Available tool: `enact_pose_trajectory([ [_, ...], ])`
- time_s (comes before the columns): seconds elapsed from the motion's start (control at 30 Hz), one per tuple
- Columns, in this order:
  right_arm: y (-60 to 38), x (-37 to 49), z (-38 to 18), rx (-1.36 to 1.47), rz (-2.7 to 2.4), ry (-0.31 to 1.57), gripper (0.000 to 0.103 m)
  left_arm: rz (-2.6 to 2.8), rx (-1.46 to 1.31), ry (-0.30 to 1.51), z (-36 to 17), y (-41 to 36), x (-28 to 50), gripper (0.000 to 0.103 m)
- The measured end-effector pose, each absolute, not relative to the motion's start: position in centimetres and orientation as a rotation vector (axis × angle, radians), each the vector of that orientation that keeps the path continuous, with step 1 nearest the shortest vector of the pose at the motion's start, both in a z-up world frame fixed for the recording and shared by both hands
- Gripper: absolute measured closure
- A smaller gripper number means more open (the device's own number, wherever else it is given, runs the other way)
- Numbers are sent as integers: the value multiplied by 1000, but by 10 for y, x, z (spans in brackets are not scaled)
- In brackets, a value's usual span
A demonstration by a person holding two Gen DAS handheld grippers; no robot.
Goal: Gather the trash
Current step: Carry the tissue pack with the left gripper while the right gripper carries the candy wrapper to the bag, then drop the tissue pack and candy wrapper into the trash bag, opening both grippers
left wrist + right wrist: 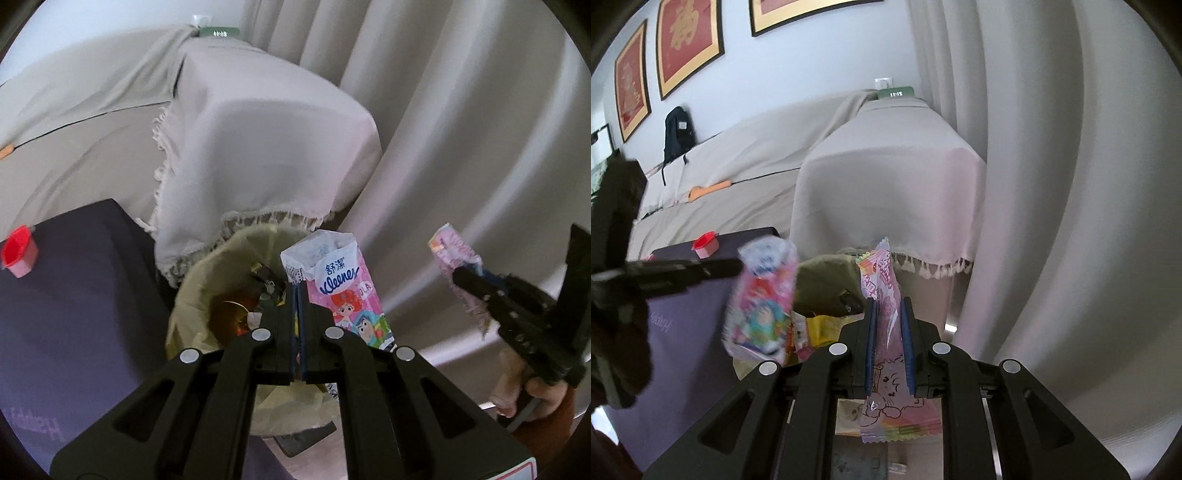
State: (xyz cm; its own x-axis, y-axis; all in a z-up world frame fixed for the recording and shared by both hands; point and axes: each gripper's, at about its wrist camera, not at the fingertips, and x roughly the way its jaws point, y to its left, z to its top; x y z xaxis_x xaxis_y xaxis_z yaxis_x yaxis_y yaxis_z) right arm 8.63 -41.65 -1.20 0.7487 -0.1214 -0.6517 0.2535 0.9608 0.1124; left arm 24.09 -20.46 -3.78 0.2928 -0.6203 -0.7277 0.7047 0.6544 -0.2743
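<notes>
The left wrist camera sits just behind the left tool (298, 295) and looks forward and down along its fingers, close above the yellow-lined round waste bin (192, 295). The right wrist camera sits behind the right tool (889, 306) and faces forward at a flatter angle, near the same bin (820, 273). Both views share the bin, the beige cloth-covered sofa (258, 129) (886, 177), the pale pleated curtain (461, 110) (1052, 166), the dark purple counter (74, 295) (687, 325) and each other's tool.

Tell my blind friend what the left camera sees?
The left gripper pinches a pink Kleenex tissue pack above a trash bin lined with a yellowish bag. At right, the right gripper holds a pink wrapper.
</notes>
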Motion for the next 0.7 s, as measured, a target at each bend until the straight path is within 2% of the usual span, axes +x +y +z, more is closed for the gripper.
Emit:
enact_pose_trajectory([
  [0.3,-414,110,-26,205,-178,716,89,-849,76,927,-57,-208,265,101],
  [0.47,-405,121,-28,211,-157,718,89,-870,68,926,-57,-202,269,83],
  [0.63,-386,134,-33,186,-124,733,89,-800,59,902,-50,-176,267,59],
  [0.7,-379,141,-39,189,-112,745,89,-753,80,882,-46,-163,261,58],
])
